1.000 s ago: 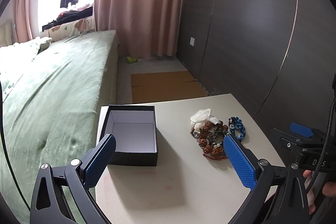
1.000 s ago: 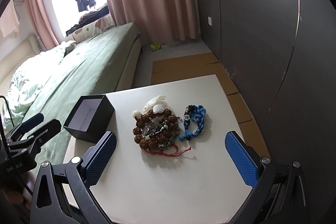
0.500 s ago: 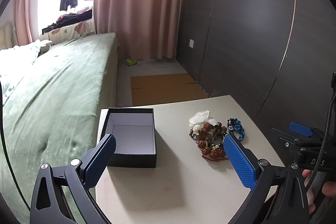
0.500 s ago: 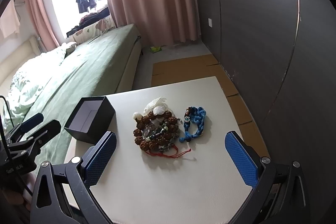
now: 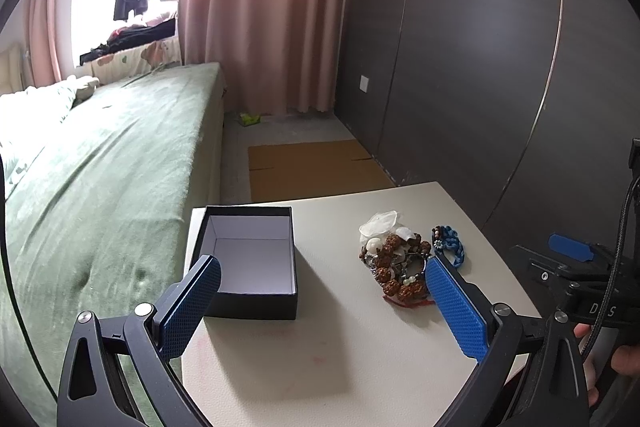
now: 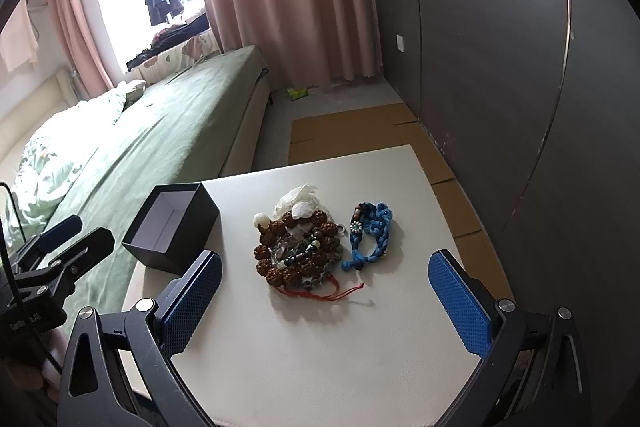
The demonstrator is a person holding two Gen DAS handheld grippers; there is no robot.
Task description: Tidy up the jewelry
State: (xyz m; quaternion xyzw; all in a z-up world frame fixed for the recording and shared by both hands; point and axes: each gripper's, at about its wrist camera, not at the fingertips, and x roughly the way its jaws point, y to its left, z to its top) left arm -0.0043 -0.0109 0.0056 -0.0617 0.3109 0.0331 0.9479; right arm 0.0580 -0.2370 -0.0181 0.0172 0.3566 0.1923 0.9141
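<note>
Jewelry (image 6: 304,247) lies in a heap on the white counter (image 6: 320,355), right of an open black box (image 6: 172,227). Heap: a bracelet of large brown beads (image 6: 280,259) coiled around smaller dark and pale beads, with a red cord (image 6: 332,293) trailing from its near side and a crumpled clear bag (image 6: 298,201) at its far side. A blue braided bracelet (image 6: 374,237) lies just beside the heap on the right, whether touching cannot be told. Box: lid off, white lining, nothing visible inside; it stands at the counter's left edge, apart from the heap.

Left tool (image 5: 320,303): jaws wide apart, gripping nothing, held above the near part of the counter. In the left wrist view its left pad (image 5: 192,307) overlaps the near left corner of the box (image 5: 252,263) and its right pad (image 5: 456,307) overlaps the near right edge of the heap (image 5: 396,263); contact cannot be told.

Right tool (image 6: 324,303): jaws wide apart, gripping nothing, above the counter's near edge, with the heap lying beyond and between its pads. Each tool also appears at the edge of the other's view, the left tool (image 6: 60,247) low on the left and the right tool (image 5: 572,255) low on the right.

Surroundings: a bed (image 6: 168,131) with a green cover to the left, pink curtains (image 6: 296,7) at the far end, a dark panelled wall (image 6: 500,67) on the right, flattened cardboard (image 6: 352,131) on the floor beyond the counter.
</note>
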